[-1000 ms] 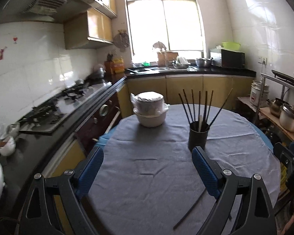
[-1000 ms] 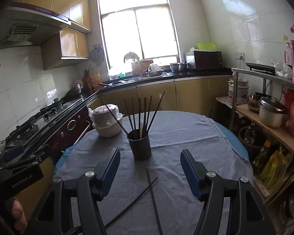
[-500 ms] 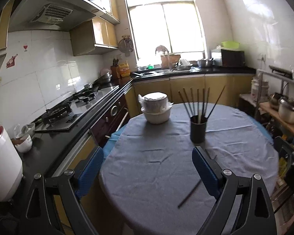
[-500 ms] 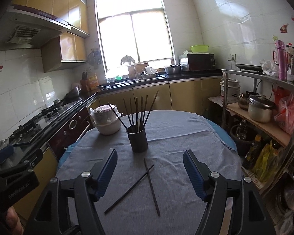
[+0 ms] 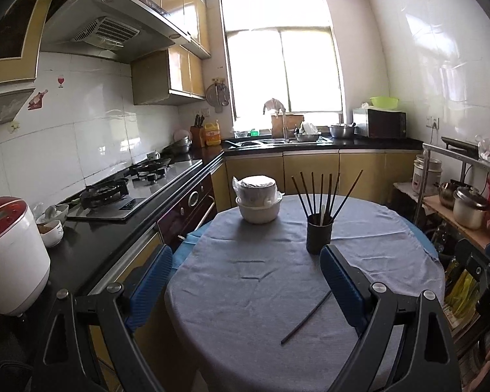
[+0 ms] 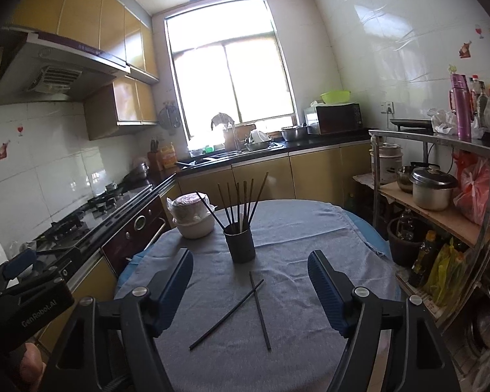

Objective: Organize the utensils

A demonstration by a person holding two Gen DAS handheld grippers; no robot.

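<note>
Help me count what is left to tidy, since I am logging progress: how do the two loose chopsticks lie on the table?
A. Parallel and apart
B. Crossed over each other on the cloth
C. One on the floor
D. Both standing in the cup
B: in the right wrist view the two loose chopsticks cross each other on the grey cloth, in front of the dark cup that holds the other chopsticks.
</note>
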